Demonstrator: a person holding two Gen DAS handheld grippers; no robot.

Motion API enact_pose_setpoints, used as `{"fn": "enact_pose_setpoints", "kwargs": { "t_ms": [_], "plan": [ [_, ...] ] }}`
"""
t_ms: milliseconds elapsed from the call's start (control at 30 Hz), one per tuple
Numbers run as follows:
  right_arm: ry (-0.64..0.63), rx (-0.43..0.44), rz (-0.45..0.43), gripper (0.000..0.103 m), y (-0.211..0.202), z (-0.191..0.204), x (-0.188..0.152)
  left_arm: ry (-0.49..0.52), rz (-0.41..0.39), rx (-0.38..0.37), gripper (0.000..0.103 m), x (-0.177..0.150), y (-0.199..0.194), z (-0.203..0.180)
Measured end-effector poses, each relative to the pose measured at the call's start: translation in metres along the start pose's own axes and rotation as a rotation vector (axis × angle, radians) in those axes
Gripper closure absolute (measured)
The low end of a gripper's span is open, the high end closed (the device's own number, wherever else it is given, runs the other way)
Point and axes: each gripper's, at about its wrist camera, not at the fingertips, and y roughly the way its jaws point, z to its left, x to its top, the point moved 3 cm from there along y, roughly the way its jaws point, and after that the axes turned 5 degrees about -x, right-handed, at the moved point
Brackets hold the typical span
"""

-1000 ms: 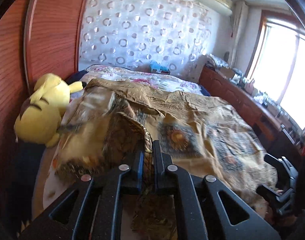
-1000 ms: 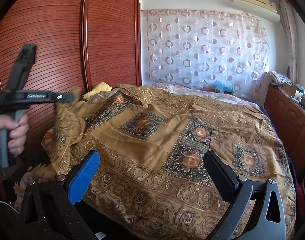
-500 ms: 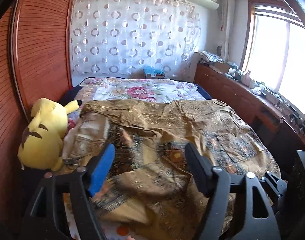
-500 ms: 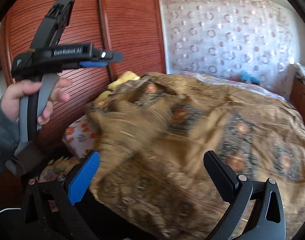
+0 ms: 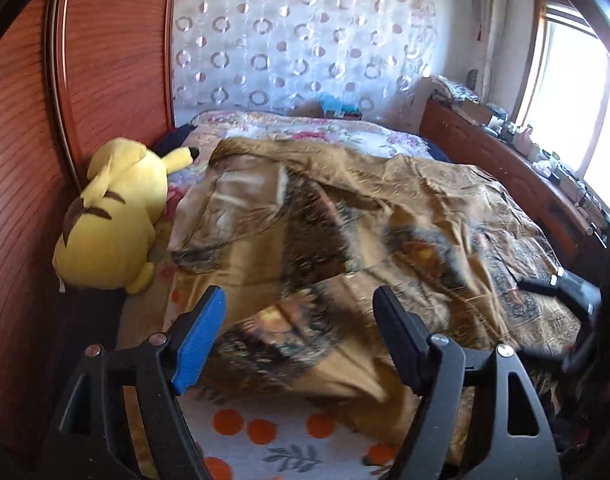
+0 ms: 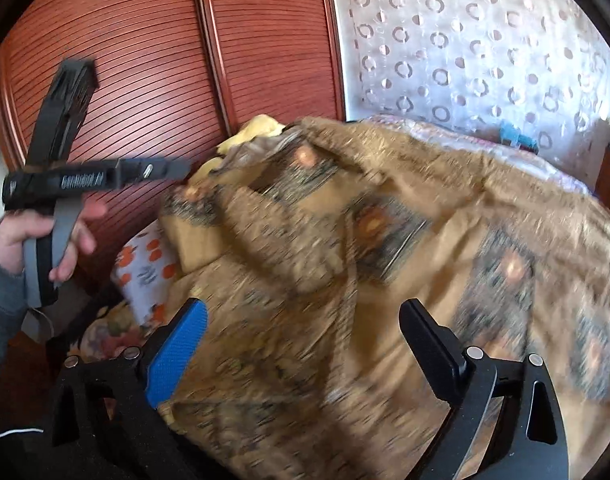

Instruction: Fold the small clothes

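Red-brown slatted wood forms the wardrobe doors [image 6: 153,92] that fill the left of the scene, and a white curtain [image 5: 297,40] printed with rings is hung across the far wall. A bed [image 5: 289,444] with a white sheet dotted in orange occupies the middle, and most of it is covered by the task's thing, a golden-brown patterned cloth [image 5: 385,216]. The cloth is spread over the bed, with its left near corner turned back onto itself so that a paler underside is shown; its near edge lies just beyond the fingers of both grippers, and much of it is blurred. A wooden sideboard [image 5: 517,172] crowded with small items runs along the right under a bright window [image 5: 573,80]. A yellow plush toy [image 5: 113,220] is laid on its side at the left of the bed, against the wardrobe and just beside the cloth's folded corner.

The left gripper [image 5: 299,336] is held over the near left part of the cloth; its jaws have just been opening and are seen well apart, with nothing between them. It is gripped by a hand [image 6: 37,240] in a grey sleeve. The right gripper [image 6: 303,340] is held over the near edge of the cloth; its jaws have just been closing slightly, yet stand wide apart and clamp nothing.
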Motion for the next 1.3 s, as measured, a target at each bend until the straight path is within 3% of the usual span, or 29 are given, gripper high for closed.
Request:
{"fn": "enact_pose_setpoints", "kwargs": {
  "t_ms": [267, 500, 767, 967, 1167, 1233, 1300],
  "plan": [
    [-0.081, -0.043, 0.017, 0.006, 0.031, -0.022, 0.037, -0.046, -0.010, 0.030, 0.026, 0.008, 0.002, 0.047],
    [-0.111, -0.041, 0.030, 0.006, 0.072, -0.042, 0.077, -0.050, -0.021, 0.046, 0.026, 0.046, 0.022, 0.071],
    [-0.109, -0.026, 0.037, 0.006, 0.131, -0.061, 0.116, -0.057, 0.013, 0.022, 0.027, 0.108, 0.081, 0.095],
    [-0.077, -0.004, 0.068, 0.006, 0.172, -0.077, 0.121, -0.069, 0.072, -0.012, 0.037, 0.156, 0.142, 0.120],
    [-0.069, 0.002, 0.099, 0.006, 0.198, -0.087, 0.121, -0.073, 0.139, -0.018, 0.041, 0.174, 0.188, 0.131],
    [-0.081, -0.009, 0.104, 0.006, 0.206, -0.088, 0.121, -0.080, 0.169, -0.018, 0.046, 0.176, 0.202, 0.134],
    [-0.090, -0.016, 0.105, 0.006, 0.208, -0.088, 0.124, -0.089, 0.193, -0.018, 0.058, 0.177, 0.210, 0.135]
  ]
}}
